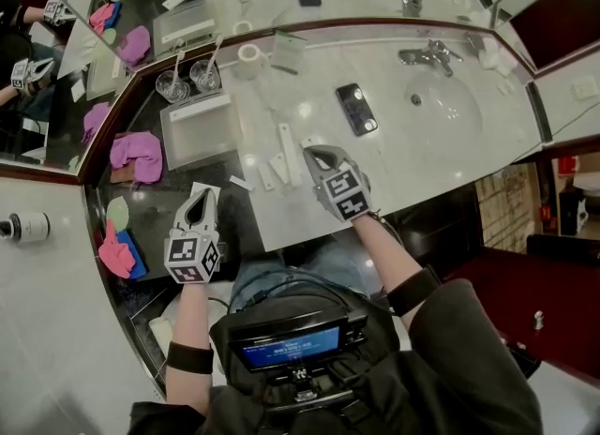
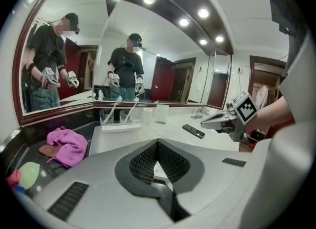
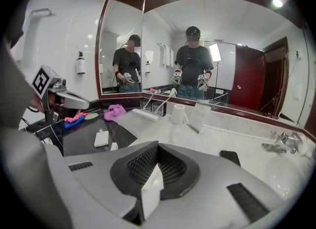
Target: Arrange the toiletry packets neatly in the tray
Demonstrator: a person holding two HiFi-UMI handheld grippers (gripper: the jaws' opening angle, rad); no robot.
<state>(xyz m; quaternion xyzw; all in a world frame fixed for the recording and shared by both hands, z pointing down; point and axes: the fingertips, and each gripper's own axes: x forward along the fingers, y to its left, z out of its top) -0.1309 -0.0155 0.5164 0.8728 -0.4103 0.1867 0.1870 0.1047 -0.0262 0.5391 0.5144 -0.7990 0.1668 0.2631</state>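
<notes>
One clear tray (image 1: 197, 133) sits at the counter's back left, just beside the glasses (image 1: 173, 86), with no packets in it as far as shows

Over the dark ledge, the left gripper (image 1: 200, 199) hangs with jaws fully together and nothing pinched. A white patch seen through the gap below them is likely a packet lying underneath

Above the marble, well apart from the tray, the right gripper (image 1: 314, 154) has its jaws almost together on a white packet (image 3: 150, 188), clamped on edge

All the packets look light, thin and flat. They are probably stiff enough to keep their shape, easy to crease under a hard squeeze, and smooth enough to slip. Each is best taken across its narrow width or by a short edge, and lifted off the stone rather than dragged

Count: one tray, one phone (image 1: 356, 108), two glasses with a toothbrush in each. Of packets there is one held, about three long ones (image 1: 289, 154) loose on the marble beside the right gripper, and one larger (image 3: 101, 138) and one small (image 3: 114, 146) on the ledge
</notes>
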